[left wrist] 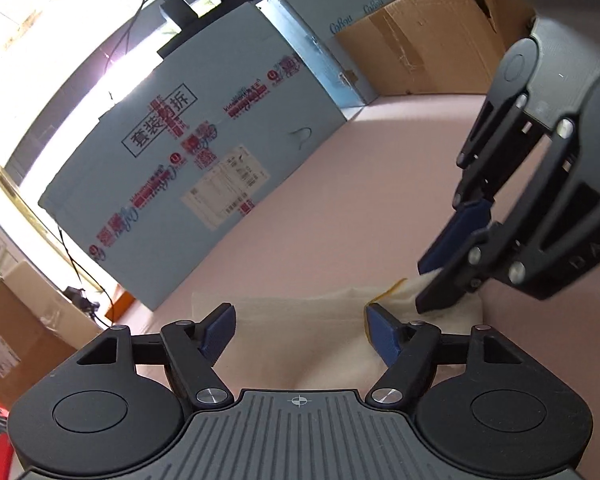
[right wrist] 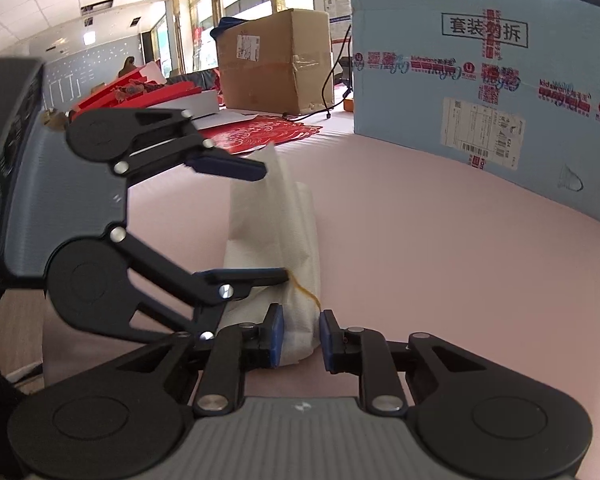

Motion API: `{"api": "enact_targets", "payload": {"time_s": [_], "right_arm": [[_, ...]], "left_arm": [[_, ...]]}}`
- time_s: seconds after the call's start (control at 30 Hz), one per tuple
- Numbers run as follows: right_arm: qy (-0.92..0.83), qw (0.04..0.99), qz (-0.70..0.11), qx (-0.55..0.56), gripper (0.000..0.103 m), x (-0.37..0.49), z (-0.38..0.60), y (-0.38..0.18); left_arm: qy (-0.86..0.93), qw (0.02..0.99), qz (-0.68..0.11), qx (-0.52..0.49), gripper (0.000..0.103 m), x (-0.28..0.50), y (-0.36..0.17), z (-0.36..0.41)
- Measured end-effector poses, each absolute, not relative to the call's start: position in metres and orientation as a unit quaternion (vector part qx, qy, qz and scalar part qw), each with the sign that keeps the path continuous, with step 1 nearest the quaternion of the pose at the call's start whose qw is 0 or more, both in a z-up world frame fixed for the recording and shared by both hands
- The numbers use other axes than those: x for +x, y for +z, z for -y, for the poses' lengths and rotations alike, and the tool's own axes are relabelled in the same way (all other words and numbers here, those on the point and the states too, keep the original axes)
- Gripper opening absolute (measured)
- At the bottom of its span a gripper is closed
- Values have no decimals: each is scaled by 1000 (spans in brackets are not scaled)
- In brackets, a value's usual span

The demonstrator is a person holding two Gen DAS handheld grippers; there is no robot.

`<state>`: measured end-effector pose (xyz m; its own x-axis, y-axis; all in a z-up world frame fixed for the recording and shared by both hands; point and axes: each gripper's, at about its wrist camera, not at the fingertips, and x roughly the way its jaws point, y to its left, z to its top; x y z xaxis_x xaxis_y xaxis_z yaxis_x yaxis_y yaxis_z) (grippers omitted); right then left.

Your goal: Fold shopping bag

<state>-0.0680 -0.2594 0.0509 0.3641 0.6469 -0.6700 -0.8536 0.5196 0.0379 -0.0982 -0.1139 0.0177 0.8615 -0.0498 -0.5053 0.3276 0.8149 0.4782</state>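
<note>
Where the one pink table top [right wrist: 420, 240] spreads across both views, a single big pale-blue carton [right wrist: 480, 80] with red printed tape and a white shipping label stands on edge along its far side. There are two brown cardboard boxes: one [left wrist: 420, 40] just beside the carton's end in the left wrist view, the other [right wrist: 276, 60], taped, farther back in the room. Flat red paper sheets [right wrist: 268, 134] lie beyond the table edge.

There are two tongs. The left gripper [left wrist: 300, 332] stands wide open, its blue pads apart on either side of the cloth and not pressing it. The right gripper [right wrist: 302, 336] is closed narrowly on the bag's near end, pads against the fabric.

The one shopping bag [right wrist: 272, 232], cream and folded into a long narrow strip, lies on the table between the two tongs. Its long axis runs straight away from the right gripper and crosswise in front of the left. Its far end rises upright between the left tongs' open fingers, which partly screen it.

One thin orange-yellow trim [right wrist: 306, 292] shows near the gripped end
</note>
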Motion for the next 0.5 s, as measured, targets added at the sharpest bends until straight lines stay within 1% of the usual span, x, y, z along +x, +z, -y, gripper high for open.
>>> {"api": "enact_targets", "payload": {"time_s": [0.07, 0.1, 0.17, 0.27, 0.33, 0.37, 0.43, 0.5], "right_arm": [[469, 809, -304, -180, 18, -74, 259, 50], [471, 809, -298, -189, 18, -76, 258, 50], [470, 809, -291, -201, 17, -79, 257, 50], [466, 810, -301, -190, 16, -76, 258, 50], [463, 811, -319, -163, 17, -69, 261, 51], [463, 810, -328, -151, 17, -66, 262, 51], [463, 807, -341, -134, 17, -61, 264, 52], [463, 805, -348, -127, 18, -57, 264, 52]], "left_arm": [[-112, 936, -260, 208, 74, -78, 25, 93], [-103, 939, -260, 199, 74, -71, 25, 89], [-89, 941, -266, 190, 74, -56, 21, 74], [-82, 942, -275, 174, 74, -51, 17, 53], [-147, 938, -268, 163, 74, -68, 19, 46], [-177, 934, -265, 159, 82, -76, 20, 44], [-202, 931, -254, 170, 83, -91, 23, 42], [-178, 937, -254, 163, 82, -95, 25, 36]]}}
